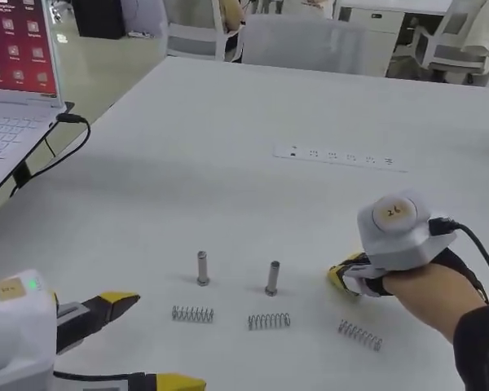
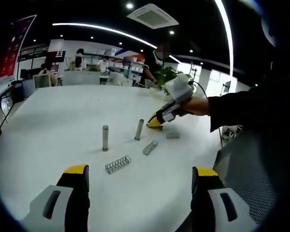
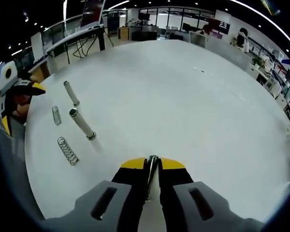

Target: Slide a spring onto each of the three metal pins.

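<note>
A broad white worktop [image 1: 310, 106] carries an open white laptop [image 1: 8, 81] at its far left edge. The left tool [image 2: 141, 170] hovers by the near edge, its jaws spread wide and holding nothing. The right tool [image 3: 152, 164], low at the right side, is clenched on a slim silver metal pin [image 3: 151, 176]. Two cylindrical silver metal pins [image 1: 202, 267] [image 1: 273, 277] stand upright and apart mid-worktop. Three small coiled wire springs [image 1: 193, 314] [image 1: 269, 321] [image 1: 360, 335] lie loose in a row just in front of them.
</note>
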